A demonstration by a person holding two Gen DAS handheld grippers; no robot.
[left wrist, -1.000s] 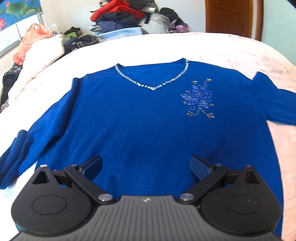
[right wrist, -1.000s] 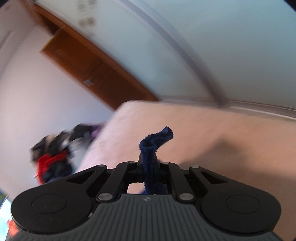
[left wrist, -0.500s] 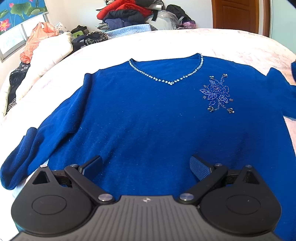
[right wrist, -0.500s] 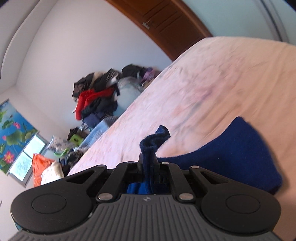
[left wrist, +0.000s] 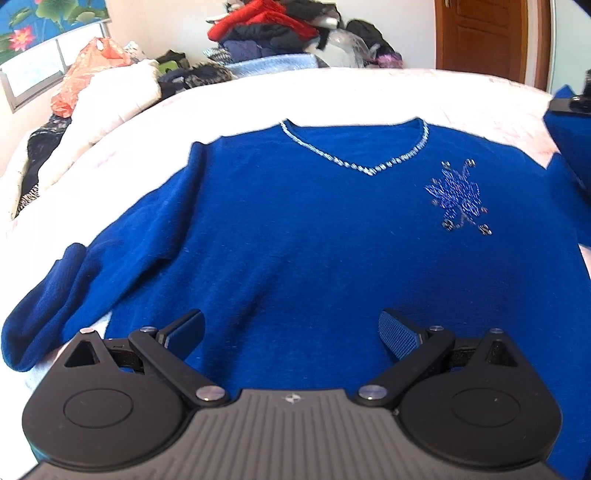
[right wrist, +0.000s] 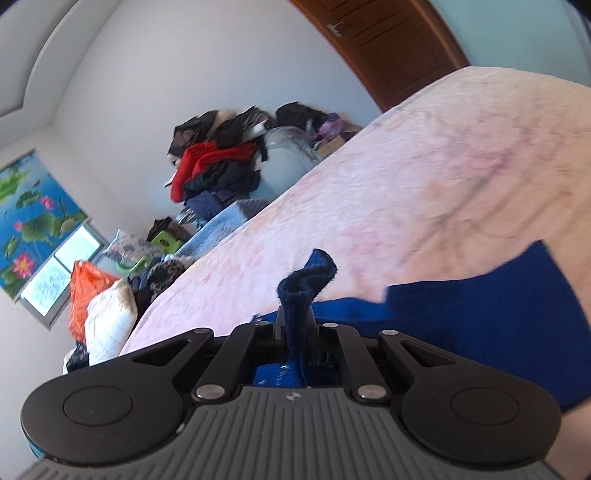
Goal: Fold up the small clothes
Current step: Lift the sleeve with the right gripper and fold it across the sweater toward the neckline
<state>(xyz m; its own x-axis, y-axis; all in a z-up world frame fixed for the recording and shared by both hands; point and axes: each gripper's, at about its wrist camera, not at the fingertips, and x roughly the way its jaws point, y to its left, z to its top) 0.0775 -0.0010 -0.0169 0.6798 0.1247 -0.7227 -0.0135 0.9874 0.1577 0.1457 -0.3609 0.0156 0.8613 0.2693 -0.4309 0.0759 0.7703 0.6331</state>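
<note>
A blue V-neck sweater [left wrist: 314,229] with a beaded neckline and a beaded flower on the chest lies flat, front up, on a pale pink bed [left wrist: 369,92]. Its left sleeve [left wrist: 55,295] trails off at the lower left. My left gripper [left wrist: 291,328] is open and empty just above the sweater's lower part. My right gripper [right wrist: 297,325] is shut on the cuff of the sweater's right sleeve [right wrist: 480,332] and holds it lifted above the bed. That lifted sleeve shows at the right edge of the left wrist view [left wrist: 569,129].
A heap of clothes [left wrist: 277,29] is piled behind the bed's far edge. A white quilt [left wrist: 107,96] and an orange bag [left wrist: 88,70] lie at the far left. A wooden door [left wrist: 484,37] stands at the back right.
My right gripper has carried the sleeve cuff up and inward, toward the sweater's body, turning to face the clothes heap. My left gripper has drifted slightly, still open above the hem.
</note>
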